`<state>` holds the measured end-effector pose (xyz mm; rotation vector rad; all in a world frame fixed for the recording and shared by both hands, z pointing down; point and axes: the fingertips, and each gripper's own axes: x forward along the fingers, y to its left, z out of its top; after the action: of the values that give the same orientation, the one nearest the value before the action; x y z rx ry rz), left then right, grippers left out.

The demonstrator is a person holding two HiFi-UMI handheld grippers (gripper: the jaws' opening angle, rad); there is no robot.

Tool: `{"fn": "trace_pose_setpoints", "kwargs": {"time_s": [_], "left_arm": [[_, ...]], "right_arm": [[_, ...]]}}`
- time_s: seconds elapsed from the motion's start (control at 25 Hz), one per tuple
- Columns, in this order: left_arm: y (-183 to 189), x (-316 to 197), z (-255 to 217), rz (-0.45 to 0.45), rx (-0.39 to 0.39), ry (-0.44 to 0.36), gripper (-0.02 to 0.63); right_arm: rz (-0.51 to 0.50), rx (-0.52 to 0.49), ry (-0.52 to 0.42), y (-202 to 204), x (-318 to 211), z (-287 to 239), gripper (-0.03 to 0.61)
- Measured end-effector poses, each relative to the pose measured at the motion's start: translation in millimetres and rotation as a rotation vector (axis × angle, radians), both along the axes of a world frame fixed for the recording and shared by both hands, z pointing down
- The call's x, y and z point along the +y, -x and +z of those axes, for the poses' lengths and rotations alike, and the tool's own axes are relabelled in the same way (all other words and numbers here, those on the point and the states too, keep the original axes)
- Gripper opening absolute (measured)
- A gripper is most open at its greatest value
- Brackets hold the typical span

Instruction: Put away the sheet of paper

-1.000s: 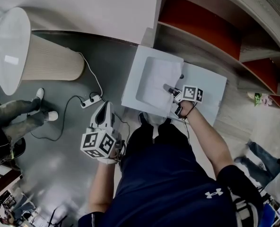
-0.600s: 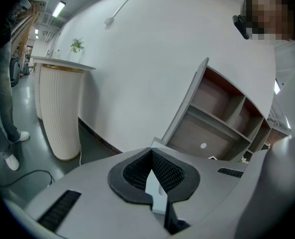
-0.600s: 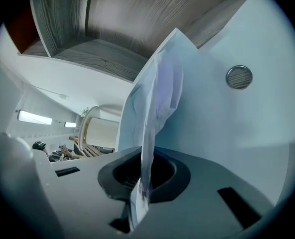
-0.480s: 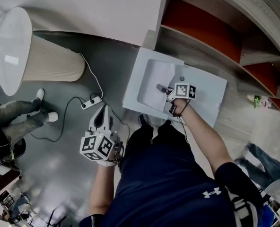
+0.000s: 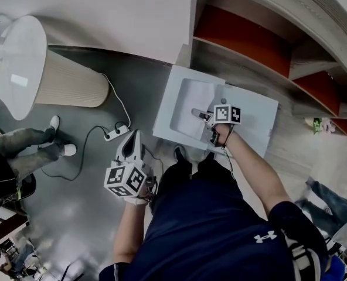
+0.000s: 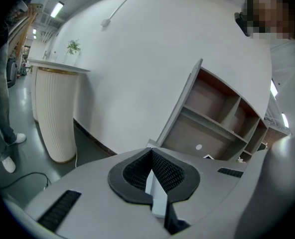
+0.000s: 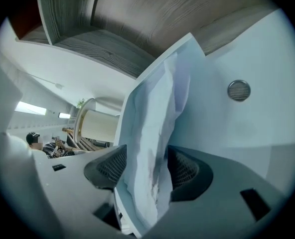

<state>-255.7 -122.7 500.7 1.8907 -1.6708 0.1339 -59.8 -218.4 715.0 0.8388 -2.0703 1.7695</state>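
Nearly done, I judge: the sheet of paper point(image 5: 192, 100) is in the sunken part of the white tray point(image 5: 252, 115), at 12 o'clock from the person, under the shelves point(image 5: 244, 37). The right tool point(image 7: 146, 167) has just been opening. Its jaws stand wide with the paper between them, and the pads aren't pressing it. Left to do: pull the tool clear. The paper is white and creased, bunched upright rather than flat. The left tool point(image 6: 151, 169) is closed and empty, at the tray's 8 o'clock, well apart.
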Motion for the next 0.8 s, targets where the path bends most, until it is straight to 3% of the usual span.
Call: {"fn": "trace_pose_setpoints", "kwargs": {"time_s": [0.24,0.48,0.68,0.8], "left_arm": [[-21,-7,-10,0.046,0.004,-0.030,0.015],[-48,-19,-24,0.106,0.004,-0.065,0.015],[-67,-29,-44,0.140,0.014,-0.109,0.015],[-77,-34,-61,0.159,0.022,-0.142,0.015]], "right_arm": [[0.062,0.024,-0.037,-41,7,-15,0.235],[0.139,0.026,-0.149,-91,13,-52,0.233],[0.282,0.012,-0.248,-134,14,-105,0.126],[0.272,0.065,-0.348,-149,16,-140,0.099]]}}
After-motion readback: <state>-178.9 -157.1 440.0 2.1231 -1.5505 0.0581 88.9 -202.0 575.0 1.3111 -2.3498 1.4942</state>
